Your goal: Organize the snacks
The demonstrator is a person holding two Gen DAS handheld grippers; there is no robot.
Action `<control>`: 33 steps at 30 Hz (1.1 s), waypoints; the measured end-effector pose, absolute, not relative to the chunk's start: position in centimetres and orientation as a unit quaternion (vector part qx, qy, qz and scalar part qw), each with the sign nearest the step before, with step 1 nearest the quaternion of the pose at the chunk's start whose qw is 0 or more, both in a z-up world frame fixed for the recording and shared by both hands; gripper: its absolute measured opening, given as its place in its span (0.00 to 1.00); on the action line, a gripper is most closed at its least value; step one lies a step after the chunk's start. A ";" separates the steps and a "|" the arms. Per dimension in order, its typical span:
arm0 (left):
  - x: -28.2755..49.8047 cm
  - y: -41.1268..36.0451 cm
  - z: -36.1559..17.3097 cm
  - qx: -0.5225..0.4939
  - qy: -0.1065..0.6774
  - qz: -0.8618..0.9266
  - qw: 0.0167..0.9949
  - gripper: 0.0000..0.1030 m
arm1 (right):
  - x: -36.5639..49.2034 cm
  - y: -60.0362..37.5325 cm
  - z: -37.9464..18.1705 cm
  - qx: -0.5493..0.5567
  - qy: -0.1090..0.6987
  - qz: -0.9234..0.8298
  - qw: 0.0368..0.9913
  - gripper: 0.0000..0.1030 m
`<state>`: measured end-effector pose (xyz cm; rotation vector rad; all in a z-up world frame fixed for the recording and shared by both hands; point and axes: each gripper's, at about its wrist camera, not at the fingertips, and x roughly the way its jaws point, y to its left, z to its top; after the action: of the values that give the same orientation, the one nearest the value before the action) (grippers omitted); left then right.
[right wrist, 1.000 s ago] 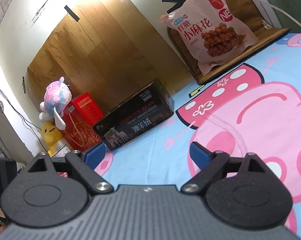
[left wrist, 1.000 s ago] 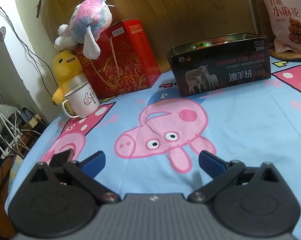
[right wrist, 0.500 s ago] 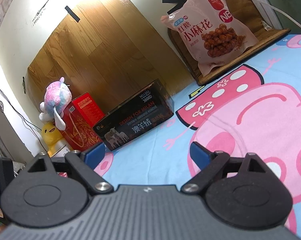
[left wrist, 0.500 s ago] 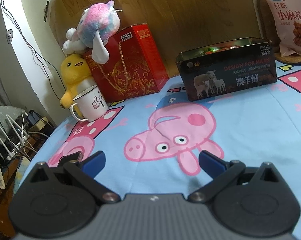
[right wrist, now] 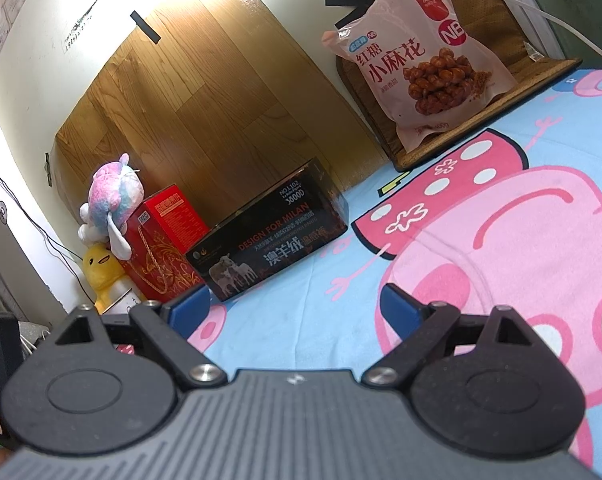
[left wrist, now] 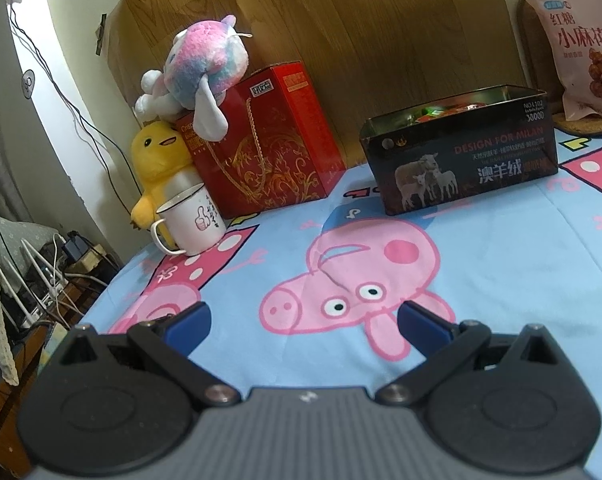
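A black tin box with sheep pictures stands open at the back of the table, with colourful snack packets inside. It also shows in the right wrist view. A pink snack bag leans against the wall at the far right, also in the right wrist view. My left gripper is open and empty above the cartoon pig tablecloth, well in front of the tin. My right gripper is open and empty too, low over the cloth.
A red gift box stands left of the tin with a pastel plush on top. A yellow duck plush and a white mug sit at the table's left edge. Cables and routers lie beyond that edge.
The left gripper has drawn back and turned slightly left, so the tin and red box sit further right in its view. The right gripper has hardly moved. Both stay open.
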<state>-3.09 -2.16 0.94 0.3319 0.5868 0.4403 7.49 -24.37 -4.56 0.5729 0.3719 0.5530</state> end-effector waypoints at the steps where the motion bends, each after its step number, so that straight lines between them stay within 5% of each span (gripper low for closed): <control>1: -3.2 -2.2 1.0 0.164 0.283 0.216 0.920 1.00 | 7.5 -24.4 -4.6 0.278 0.180 0.267 0.905 0.91; 33: -3.4 -2.2 1.4 0.186 0.256 0.226 0.921 1.00 | 7.4 -24.4 -4.5 0.278 0.179 0.269 0.905 0.91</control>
<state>-3.41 -2.22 1.36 0.3820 0.5259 0.4638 7.44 -24.38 -4.52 0.5735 0.3693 0.5549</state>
